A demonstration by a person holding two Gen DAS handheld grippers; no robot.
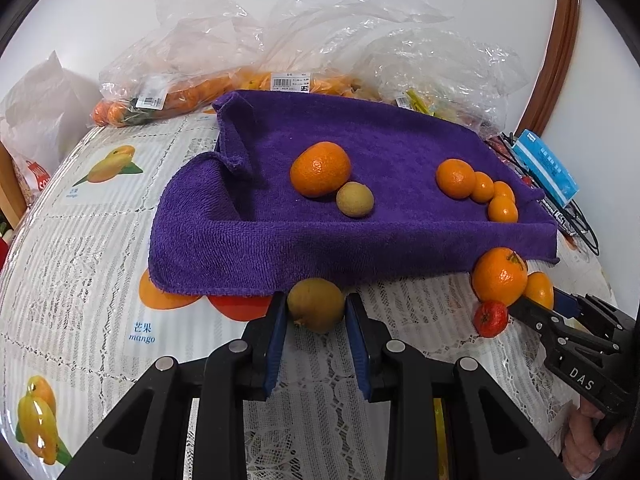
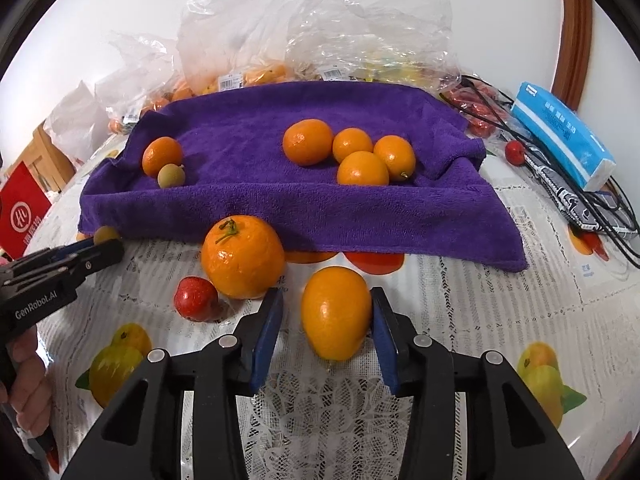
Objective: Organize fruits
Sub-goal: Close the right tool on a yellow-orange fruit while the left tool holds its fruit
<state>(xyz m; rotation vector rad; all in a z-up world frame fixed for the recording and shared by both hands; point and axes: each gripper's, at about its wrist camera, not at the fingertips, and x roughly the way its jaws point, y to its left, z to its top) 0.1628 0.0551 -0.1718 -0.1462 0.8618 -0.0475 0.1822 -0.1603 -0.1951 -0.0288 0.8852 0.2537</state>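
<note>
My left gripper (image 1: pixel 316 316) is shut on a small brownish-green round fruit (image 1: pixel 316 304) just in front of the purple towel (image 1: pixel 248 240). In the right wrist view, my right gripper (image 2: pixel 326 320) is open around an orange kumquat (image 2: pixel 336 312) lying on the tablecloth. Its right pad is at the skin and a gap shows on the left. A stemmed mandarin (image 2: pixel 242 258) and a small red fruit (image 2: pixel 196 298) lie just to the left of it. On the towel sit a mandarin (image 1: pixel 320 168) with a small brown fruit (image 1: pixel 355 199), and a cluster of orange fruits (image 2: pixel 360 152).
Clear plastic bags of fruit (image 1: pixel 192 92) pile up behind the towel. A blue tissue pack (image 2: pixel 560 132) and black cables (image 2: pixel 592 208) lie at the right. A red box (image 2: pixel 20 208) stands at the left past the table edge. The lace fruit-print tablecloth (image 1: pixel 80 248) covers the table.
</note>
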